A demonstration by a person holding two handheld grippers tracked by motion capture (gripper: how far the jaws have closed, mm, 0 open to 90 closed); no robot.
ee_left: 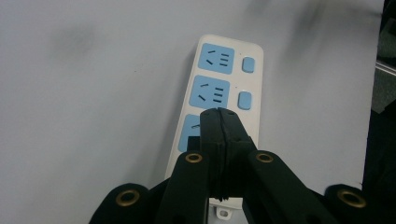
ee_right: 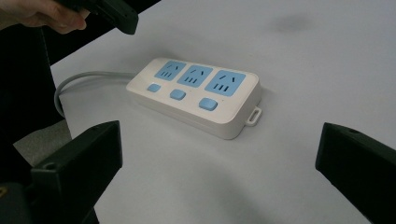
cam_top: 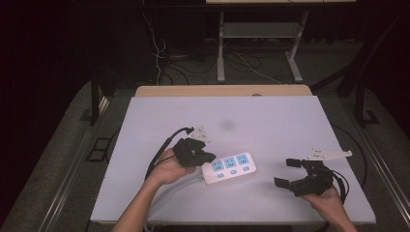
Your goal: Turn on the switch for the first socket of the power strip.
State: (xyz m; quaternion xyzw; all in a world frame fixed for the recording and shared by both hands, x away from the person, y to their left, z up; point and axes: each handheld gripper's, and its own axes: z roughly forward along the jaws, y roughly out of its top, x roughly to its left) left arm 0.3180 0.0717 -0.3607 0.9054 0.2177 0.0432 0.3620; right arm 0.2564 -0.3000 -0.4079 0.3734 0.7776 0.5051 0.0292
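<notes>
A white power strip (cam_top: 228,167) with three blue sockets and three blue buttons lies flat on the white table (cam_top: 270,121), near its front. Its grey cord (ee_right: 84,77) runs off the left end. My left gripper (cam_top: 208,156) is shut with nothing in it, just above the strip's left end. In the left gripper view its closed tips (ee_left: 219,113) cover the nearest socket of the power strip (ee_left: 224,79). My right gripper (cam_top: 285,172) stands open, right of the strip and apart from it. The right gripper (ee_right: 219,140) faces the power strip (ee_right: 196,91); the left gripper (ee_right: 112,14) shows top left.
The tabletop has a faint dark smudge (cam_top: 226,125) behind the strip. Beyond the far edge (cam_top: 222,90) are a desk frame (cam_top: 258,43) and loose cables (cam_top: 159,53) on the floor. The table's front edge (cam_top: 232,220) is close to both hands.
</notes>
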